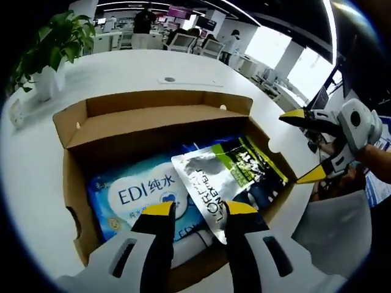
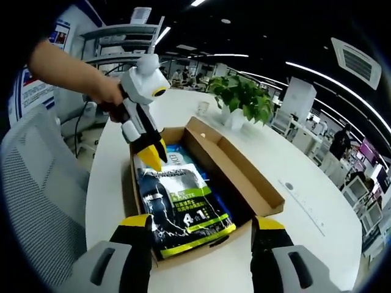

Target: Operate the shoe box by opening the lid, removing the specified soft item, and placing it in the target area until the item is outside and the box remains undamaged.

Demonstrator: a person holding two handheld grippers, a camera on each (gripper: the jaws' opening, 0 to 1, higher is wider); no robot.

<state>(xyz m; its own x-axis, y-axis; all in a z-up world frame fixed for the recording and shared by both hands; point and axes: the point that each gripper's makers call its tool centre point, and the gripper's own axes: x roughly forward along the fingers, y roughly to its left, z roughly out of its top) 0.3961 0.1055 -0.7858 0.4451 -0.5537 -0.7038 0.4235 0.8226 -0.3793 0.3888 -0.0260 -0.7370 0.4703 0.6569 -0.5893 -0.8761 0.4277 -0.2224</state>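
An open cardboard shoe box (image 1: 73, 183) (image 2: 269, 201) lies on a white table, its lid flap (image 1: 153, 122) (image 2: 229, 162) folded back along the far side. Inside lie a blue pack of EDI wipes (image 1: 131, 195) (image 2: 177, 157) and, partly over it, a silver, black and green soft pouch (image 1: 214, 177) (image 2: 180, 210). My left gripper (image 1: 200, 209) (image 2: 151, 157) hangs open just above the pouch's near end, with nothing held. My right gripper (image 2: 203, 223) (image 1: 303, 145) stands wide open at the box's short end, apart from it.
A potted plant (image 1: 49, 49) (image 2: 241, 94) stands in a white pot on the table beyond the box. A grey office chair (image 2: 36, 201) (image 1: 339, 235) sits by the table edge. A cable plate (image 1: 170, 79) lies further back. Desks and people fill the background.
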